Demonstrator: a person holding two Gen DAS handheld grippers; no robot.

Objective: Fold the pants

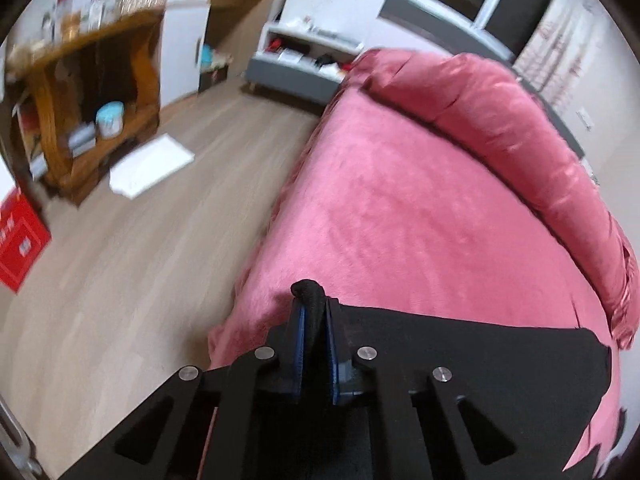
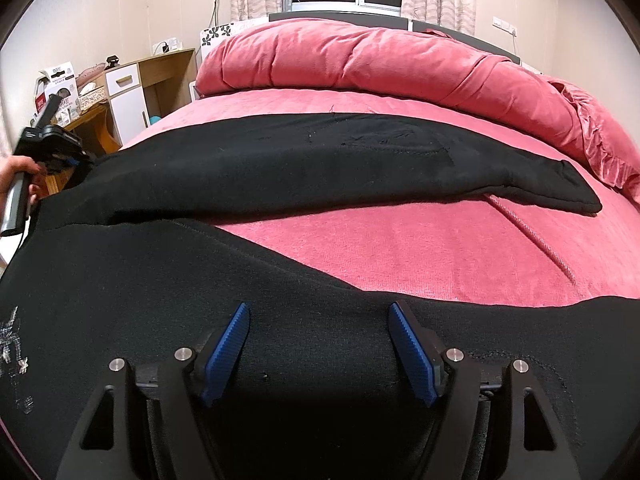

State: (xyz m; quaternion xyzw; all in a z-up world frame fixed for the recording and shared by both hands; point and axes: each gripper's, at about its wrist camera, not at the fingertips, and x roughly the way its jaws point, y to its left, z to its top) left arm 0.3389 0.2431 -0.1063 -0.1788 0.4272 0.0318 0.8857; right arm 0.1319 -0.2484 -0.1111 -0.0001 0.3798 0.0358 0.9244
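No legible text anywhere. Red box on the floor has white markings, too blurred to read. Boxed packaging on the wooden desk carries print and a red label, too small to make out. White pattern on the black pants isn't readable lettering.
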